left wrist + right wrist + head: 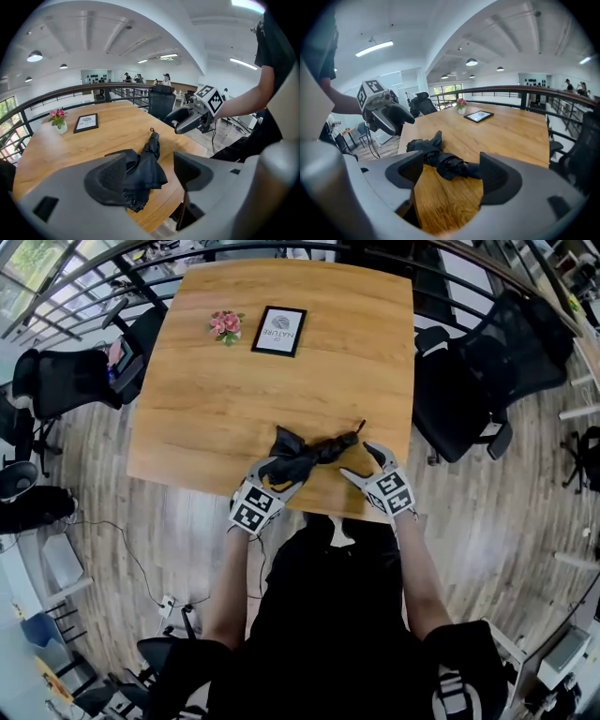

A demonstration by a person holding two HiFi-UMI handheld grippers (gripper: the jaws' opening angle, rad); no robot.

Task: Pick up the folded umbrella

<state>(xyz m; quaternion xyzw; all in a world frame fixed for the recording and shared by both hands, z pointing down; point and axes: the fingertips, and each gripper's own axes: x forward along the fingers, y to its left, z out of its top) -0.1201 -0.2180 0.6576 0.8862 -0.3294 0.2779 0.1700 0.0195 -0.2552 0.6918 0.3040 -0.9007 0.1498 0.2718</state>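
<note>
A folded black umbrella (314, 454) lies on the wooden table (216, 409) near its front edge, its loose fabric end to the left and its strap end to the right. My left gripper (274, 472) is open at the fabric end; in the left gripper view the umbrella (140, 171) lies between the jaws, close against the left pad (108, 180) and apart from the right one. My right gripper (367, 465) stands open just right of the umbrella's slim end. In the right gripper view the umbrella (440, 161) lies just ahead of the jaws, with bare wood between them.
A framed card (279, 331) and a small pot of pink flowers (226, 325) stand at the table's far side. Black office chairs stand to the right (469, 381) and left (75, 381). A dark railing (525, 89) runs behind the table.
</note>
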